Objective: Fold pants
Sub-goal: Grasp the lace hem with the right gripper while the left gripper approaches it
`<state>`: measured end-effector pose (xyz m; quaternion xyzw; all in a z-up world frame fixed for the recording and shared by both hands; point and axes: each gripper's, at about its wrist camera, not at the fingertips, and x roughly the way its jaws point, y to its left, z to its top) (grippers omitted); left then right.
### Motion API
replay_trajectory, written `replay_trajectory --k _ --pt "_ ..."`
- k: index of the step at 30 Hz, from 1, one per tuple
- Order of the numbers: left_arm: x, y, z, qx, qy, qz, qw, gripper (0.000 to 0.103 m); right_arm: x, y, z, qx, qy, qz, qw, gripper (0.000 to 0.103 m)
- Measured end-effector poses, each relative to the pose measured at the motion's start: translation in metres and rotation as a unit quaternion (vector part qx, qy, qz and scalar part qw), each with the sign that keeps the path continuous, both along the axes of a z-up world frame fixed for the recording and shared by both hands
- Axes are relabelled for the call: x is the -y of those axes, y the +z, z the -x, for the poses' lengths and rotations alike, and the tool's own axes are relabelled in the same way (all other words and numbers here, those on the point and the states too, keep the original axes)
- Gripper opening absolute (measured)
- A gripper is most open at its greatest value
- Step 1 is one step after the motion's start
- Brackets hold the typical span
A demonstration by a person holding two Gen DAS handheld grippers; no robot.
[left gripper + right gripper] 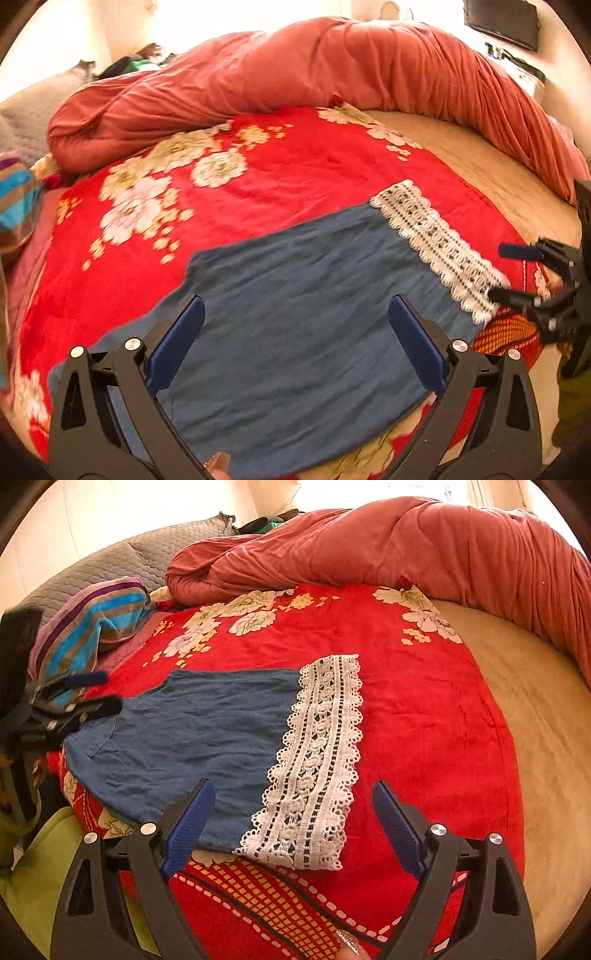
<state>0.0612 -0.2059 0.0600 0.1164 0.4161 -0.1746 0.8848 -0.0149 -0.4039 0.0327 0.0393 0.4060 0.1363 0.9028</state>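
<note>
Both tongs spread, empty, above blue pants on bed.
Left tongs (295, 343) hover over the plain end, right tongs (293, 829) over the lace hem (314, 764); pants (192, 734) lie flat near the bed's (535, 709) front edge, seemingly folded lengthwise, cross-fold outstanding.

The near edge of the blue pants (295, 332) is hidden behind the left tool (295, 343) and cut off by the bottom of the left wrist view. In that view the right tool (532, 273) is cut by the right edge, so only its fingers show. In the right wrist view, the left tool (92, 694) covers a corner of the pants and runs off the left edge. The dark clutter (266, 520) beyond the pink duvet (406, 542) is too small to identify.
</note>
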Motion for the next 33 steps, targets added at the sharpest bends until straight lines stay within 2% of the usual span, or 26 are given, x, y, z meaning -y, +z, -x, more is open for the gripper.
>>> replay_trajectory --k 9,13,19,23,25,27,29,32,33 --pt "0.054 -0.012 -0.058 -0.033 -0.041 -0.017 0.9985 0.093 0.001 -0.014 0.003 -0.009 0.000 -0.016 1.000 0.086" --pt "0.072 -0.025 -0.081 -0.058 -0.067 -0.021 0.9959 0.093 0.005 -0.022 -0.001 -0.016 -0.004 -0.026 1.000 0.086" --pt "0.093 -0.046 -0.111 -0.066 -0.090 -0.027 0.9933 0.093 0.007 -0.031 -0.005 -0.019 -0.002 -0.040 0.999 0.086" --pt "0.106 -0.065 -0.128 -0.079 -0.092 -0.026 0.9923 0.093 0.012 -0.034 -0.007 -0.023 0.001 -0.077 0.997 0.085" --pt "0.110 -0.075 -0.134 -0.092 -0.091 -0.018 0.9914 0.088 0.014 -0.037 -0.009 -0.026 0.001 -0.088 0.996 0.082" --pt "0.113 -0.086 -0.136 -0.098 -0.097 -0.014 0.9903 0.088 0.013 -0.038 -0.009 -0.026 0.003 -0.086 0.996 0.078" --pt "0.113 -0.093 -0.137 -0.104 -0.099 -0.004 0.9896 0.085 0.012 -0.038 -0.011 -0.026 0.007 -0.088 0.996 0.070" --pt "0.110 -0.095 -0.137 -0.115 -0.099 0.025 0.9881 0.075 0.011 -0.040 -0.015 -0.028 0.012 -0.103 0.994 0.068" --pt "0.112 -0.094 -0.134 -0.112 -0.105 0.027 0.9878 0.068 0.010 -0.041 -0.018 -0.028 0.013 -0.106 0.994 0.067"
